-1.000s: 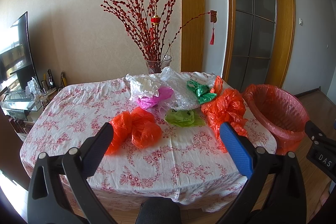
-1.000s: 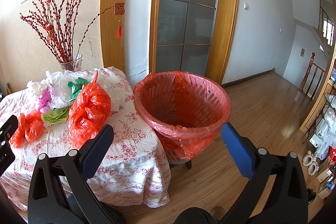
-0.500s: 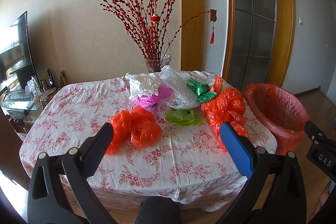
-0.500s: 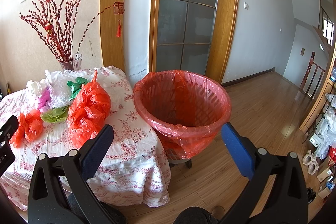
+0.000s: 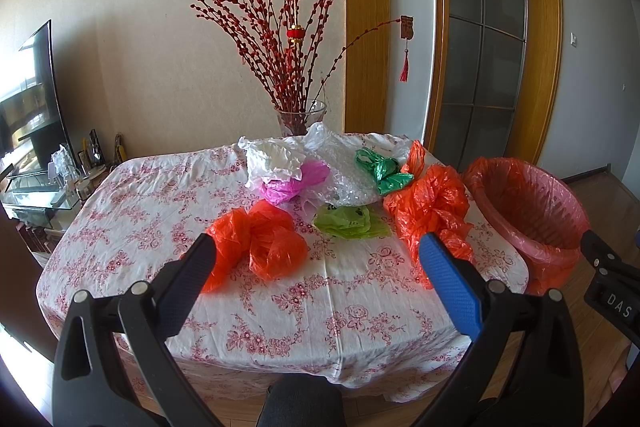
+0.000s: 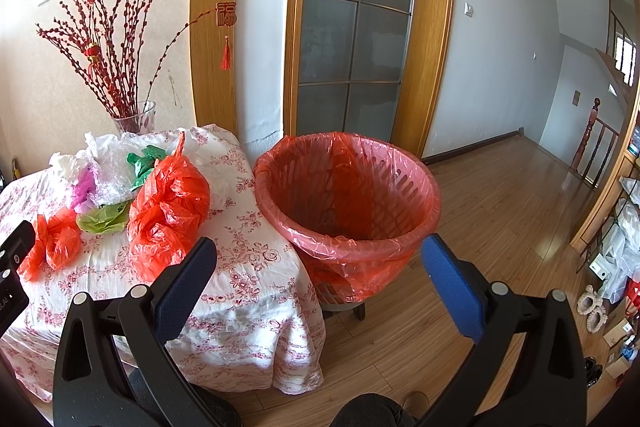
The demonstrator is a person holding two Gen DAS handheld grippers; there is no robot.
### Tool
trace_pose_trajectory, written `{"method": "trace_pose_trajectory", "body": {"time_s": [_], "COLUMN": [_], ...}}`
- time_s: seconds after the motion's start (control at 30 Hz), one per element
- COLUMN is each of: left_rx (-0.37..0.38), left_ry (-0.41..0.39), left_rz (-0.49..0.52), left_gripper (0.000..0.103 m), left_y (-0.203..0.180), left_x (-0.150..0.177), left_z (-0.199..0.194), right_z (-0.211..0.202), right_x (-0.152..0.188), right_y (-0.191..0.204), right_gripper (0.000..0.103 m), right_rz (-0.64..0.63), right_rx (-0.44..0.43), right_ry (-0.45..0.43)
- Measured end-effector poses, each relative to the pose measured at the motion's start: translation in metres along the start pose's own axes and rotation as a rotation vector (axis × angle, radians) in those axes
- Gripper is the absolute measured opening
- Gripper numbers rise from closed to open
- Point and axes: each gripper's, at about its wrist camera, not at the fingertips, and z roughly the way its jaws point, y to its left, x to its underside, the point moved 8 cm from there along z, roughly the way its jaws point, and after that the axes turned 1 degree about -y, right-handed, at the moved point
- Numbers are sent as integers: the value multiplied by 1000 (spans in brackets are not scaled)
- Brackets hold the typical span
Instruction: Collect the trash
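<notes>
Crumpled plastic bags lie on the floral tablecloth (image 5: 168, 195): a small orange bag (image 5: 260, 247), a larger orange bag (image 5: 432, 211), a light green bag (image 5: 348, 221), a dark green bag (image 5: 382, 171), a pink bag (image 5: 294, 179), a white bag (image 5: 272, 155) and clear wrap (image 5: 344, 183). A trash basket (image 6: 348, 211) lined with red plastic stands beside the table's right end. My left gripper (image 5: 316, 267) is open and empty, held short of the small orange bag. My right gripper (image 6: 318, 275) is open and empty, in front of the basket.
A glass vase (image 5: 300, 117) of red branches stands at the table's far edge by the wall. A TV (image 5: 28, 107) on a glass stand is at the left. Wooden floor (image 6: 500, 211) stretches to the right, behind the basket is a glass door (image 6: 356, 35).
</notes>
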Motion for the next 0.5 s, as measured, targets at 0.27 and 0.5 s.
{"method": "trace_pose_trajectory", "body": {"time_s": [0.27,0.5], "left_rx": [0,0], "left_ry": [2,3], "left_rz": [0,0], "left_gripper": [99,99], "left_y": [-1,-1], "left_x": [0,0], "left_z": [0,0], "right_z": [0,0], "right_x": [0,-1], "right_y": [0,0], "right_gripper": [101,101], "right_rz": [0,0], "right_rx": [0,-1], "right_ry": [0,1]}}
